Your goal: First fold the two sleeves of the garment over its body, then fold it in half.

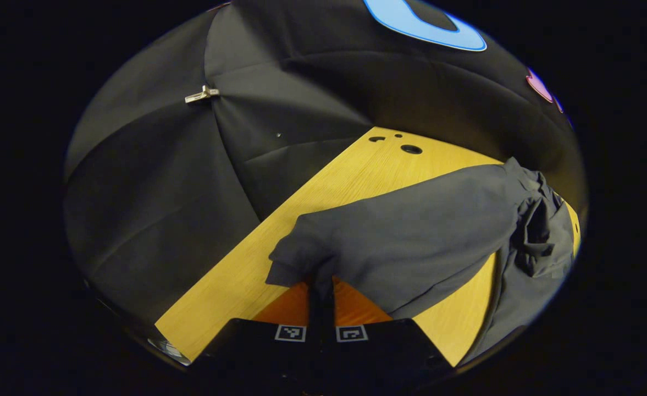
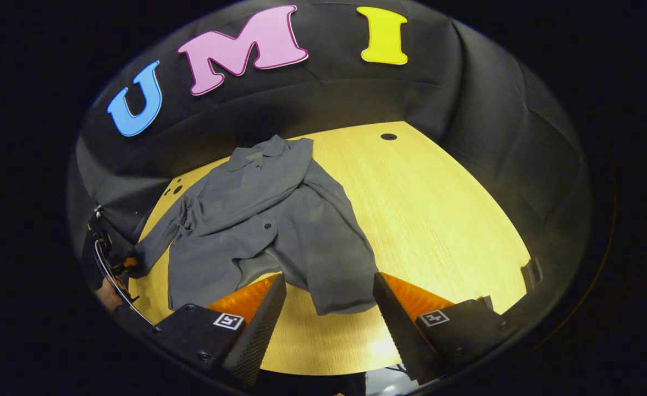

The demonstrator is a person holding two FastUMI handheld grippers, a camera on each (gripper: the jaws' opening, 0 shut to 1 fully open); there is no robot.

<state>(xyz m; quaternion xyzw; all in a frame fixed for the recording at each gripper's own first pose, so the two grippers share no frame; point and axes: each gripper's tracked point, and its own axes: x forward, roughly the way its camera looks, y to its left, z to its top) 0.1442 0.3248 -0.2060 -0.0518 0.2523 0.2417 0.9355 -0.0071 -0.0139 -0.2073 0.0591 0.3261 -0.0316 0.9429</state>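
Observation:
A grey button-up garment (image 2: 268, 231) lies spread on the yellow wooden table (image 2: 438, 209), collar toward the wall. One sleeve lies folded over its body. The other sleeve (image 1: 411, 231) stretches out to the side. My left gripper (image 1: 321, 289) is shut on that sleeve's cuff, and the cuff bulges above the closed fingers. In the right gripper view the left gripper (image 2: 122, 267) sits at the far left, on the cuff. My right gripper (image 2: 328, 300) stands open a little above the garment's near hem, with cloth and table showing between its fingers.
Round holes (image 1: 410, 148) mark the table's far corner, and another hole (image 2: 388, 136) lies near the back edge. Black cloth walls close in the booth, pinned by a metal clip (image 1: 202, 94). Bare table lies right of the garment.

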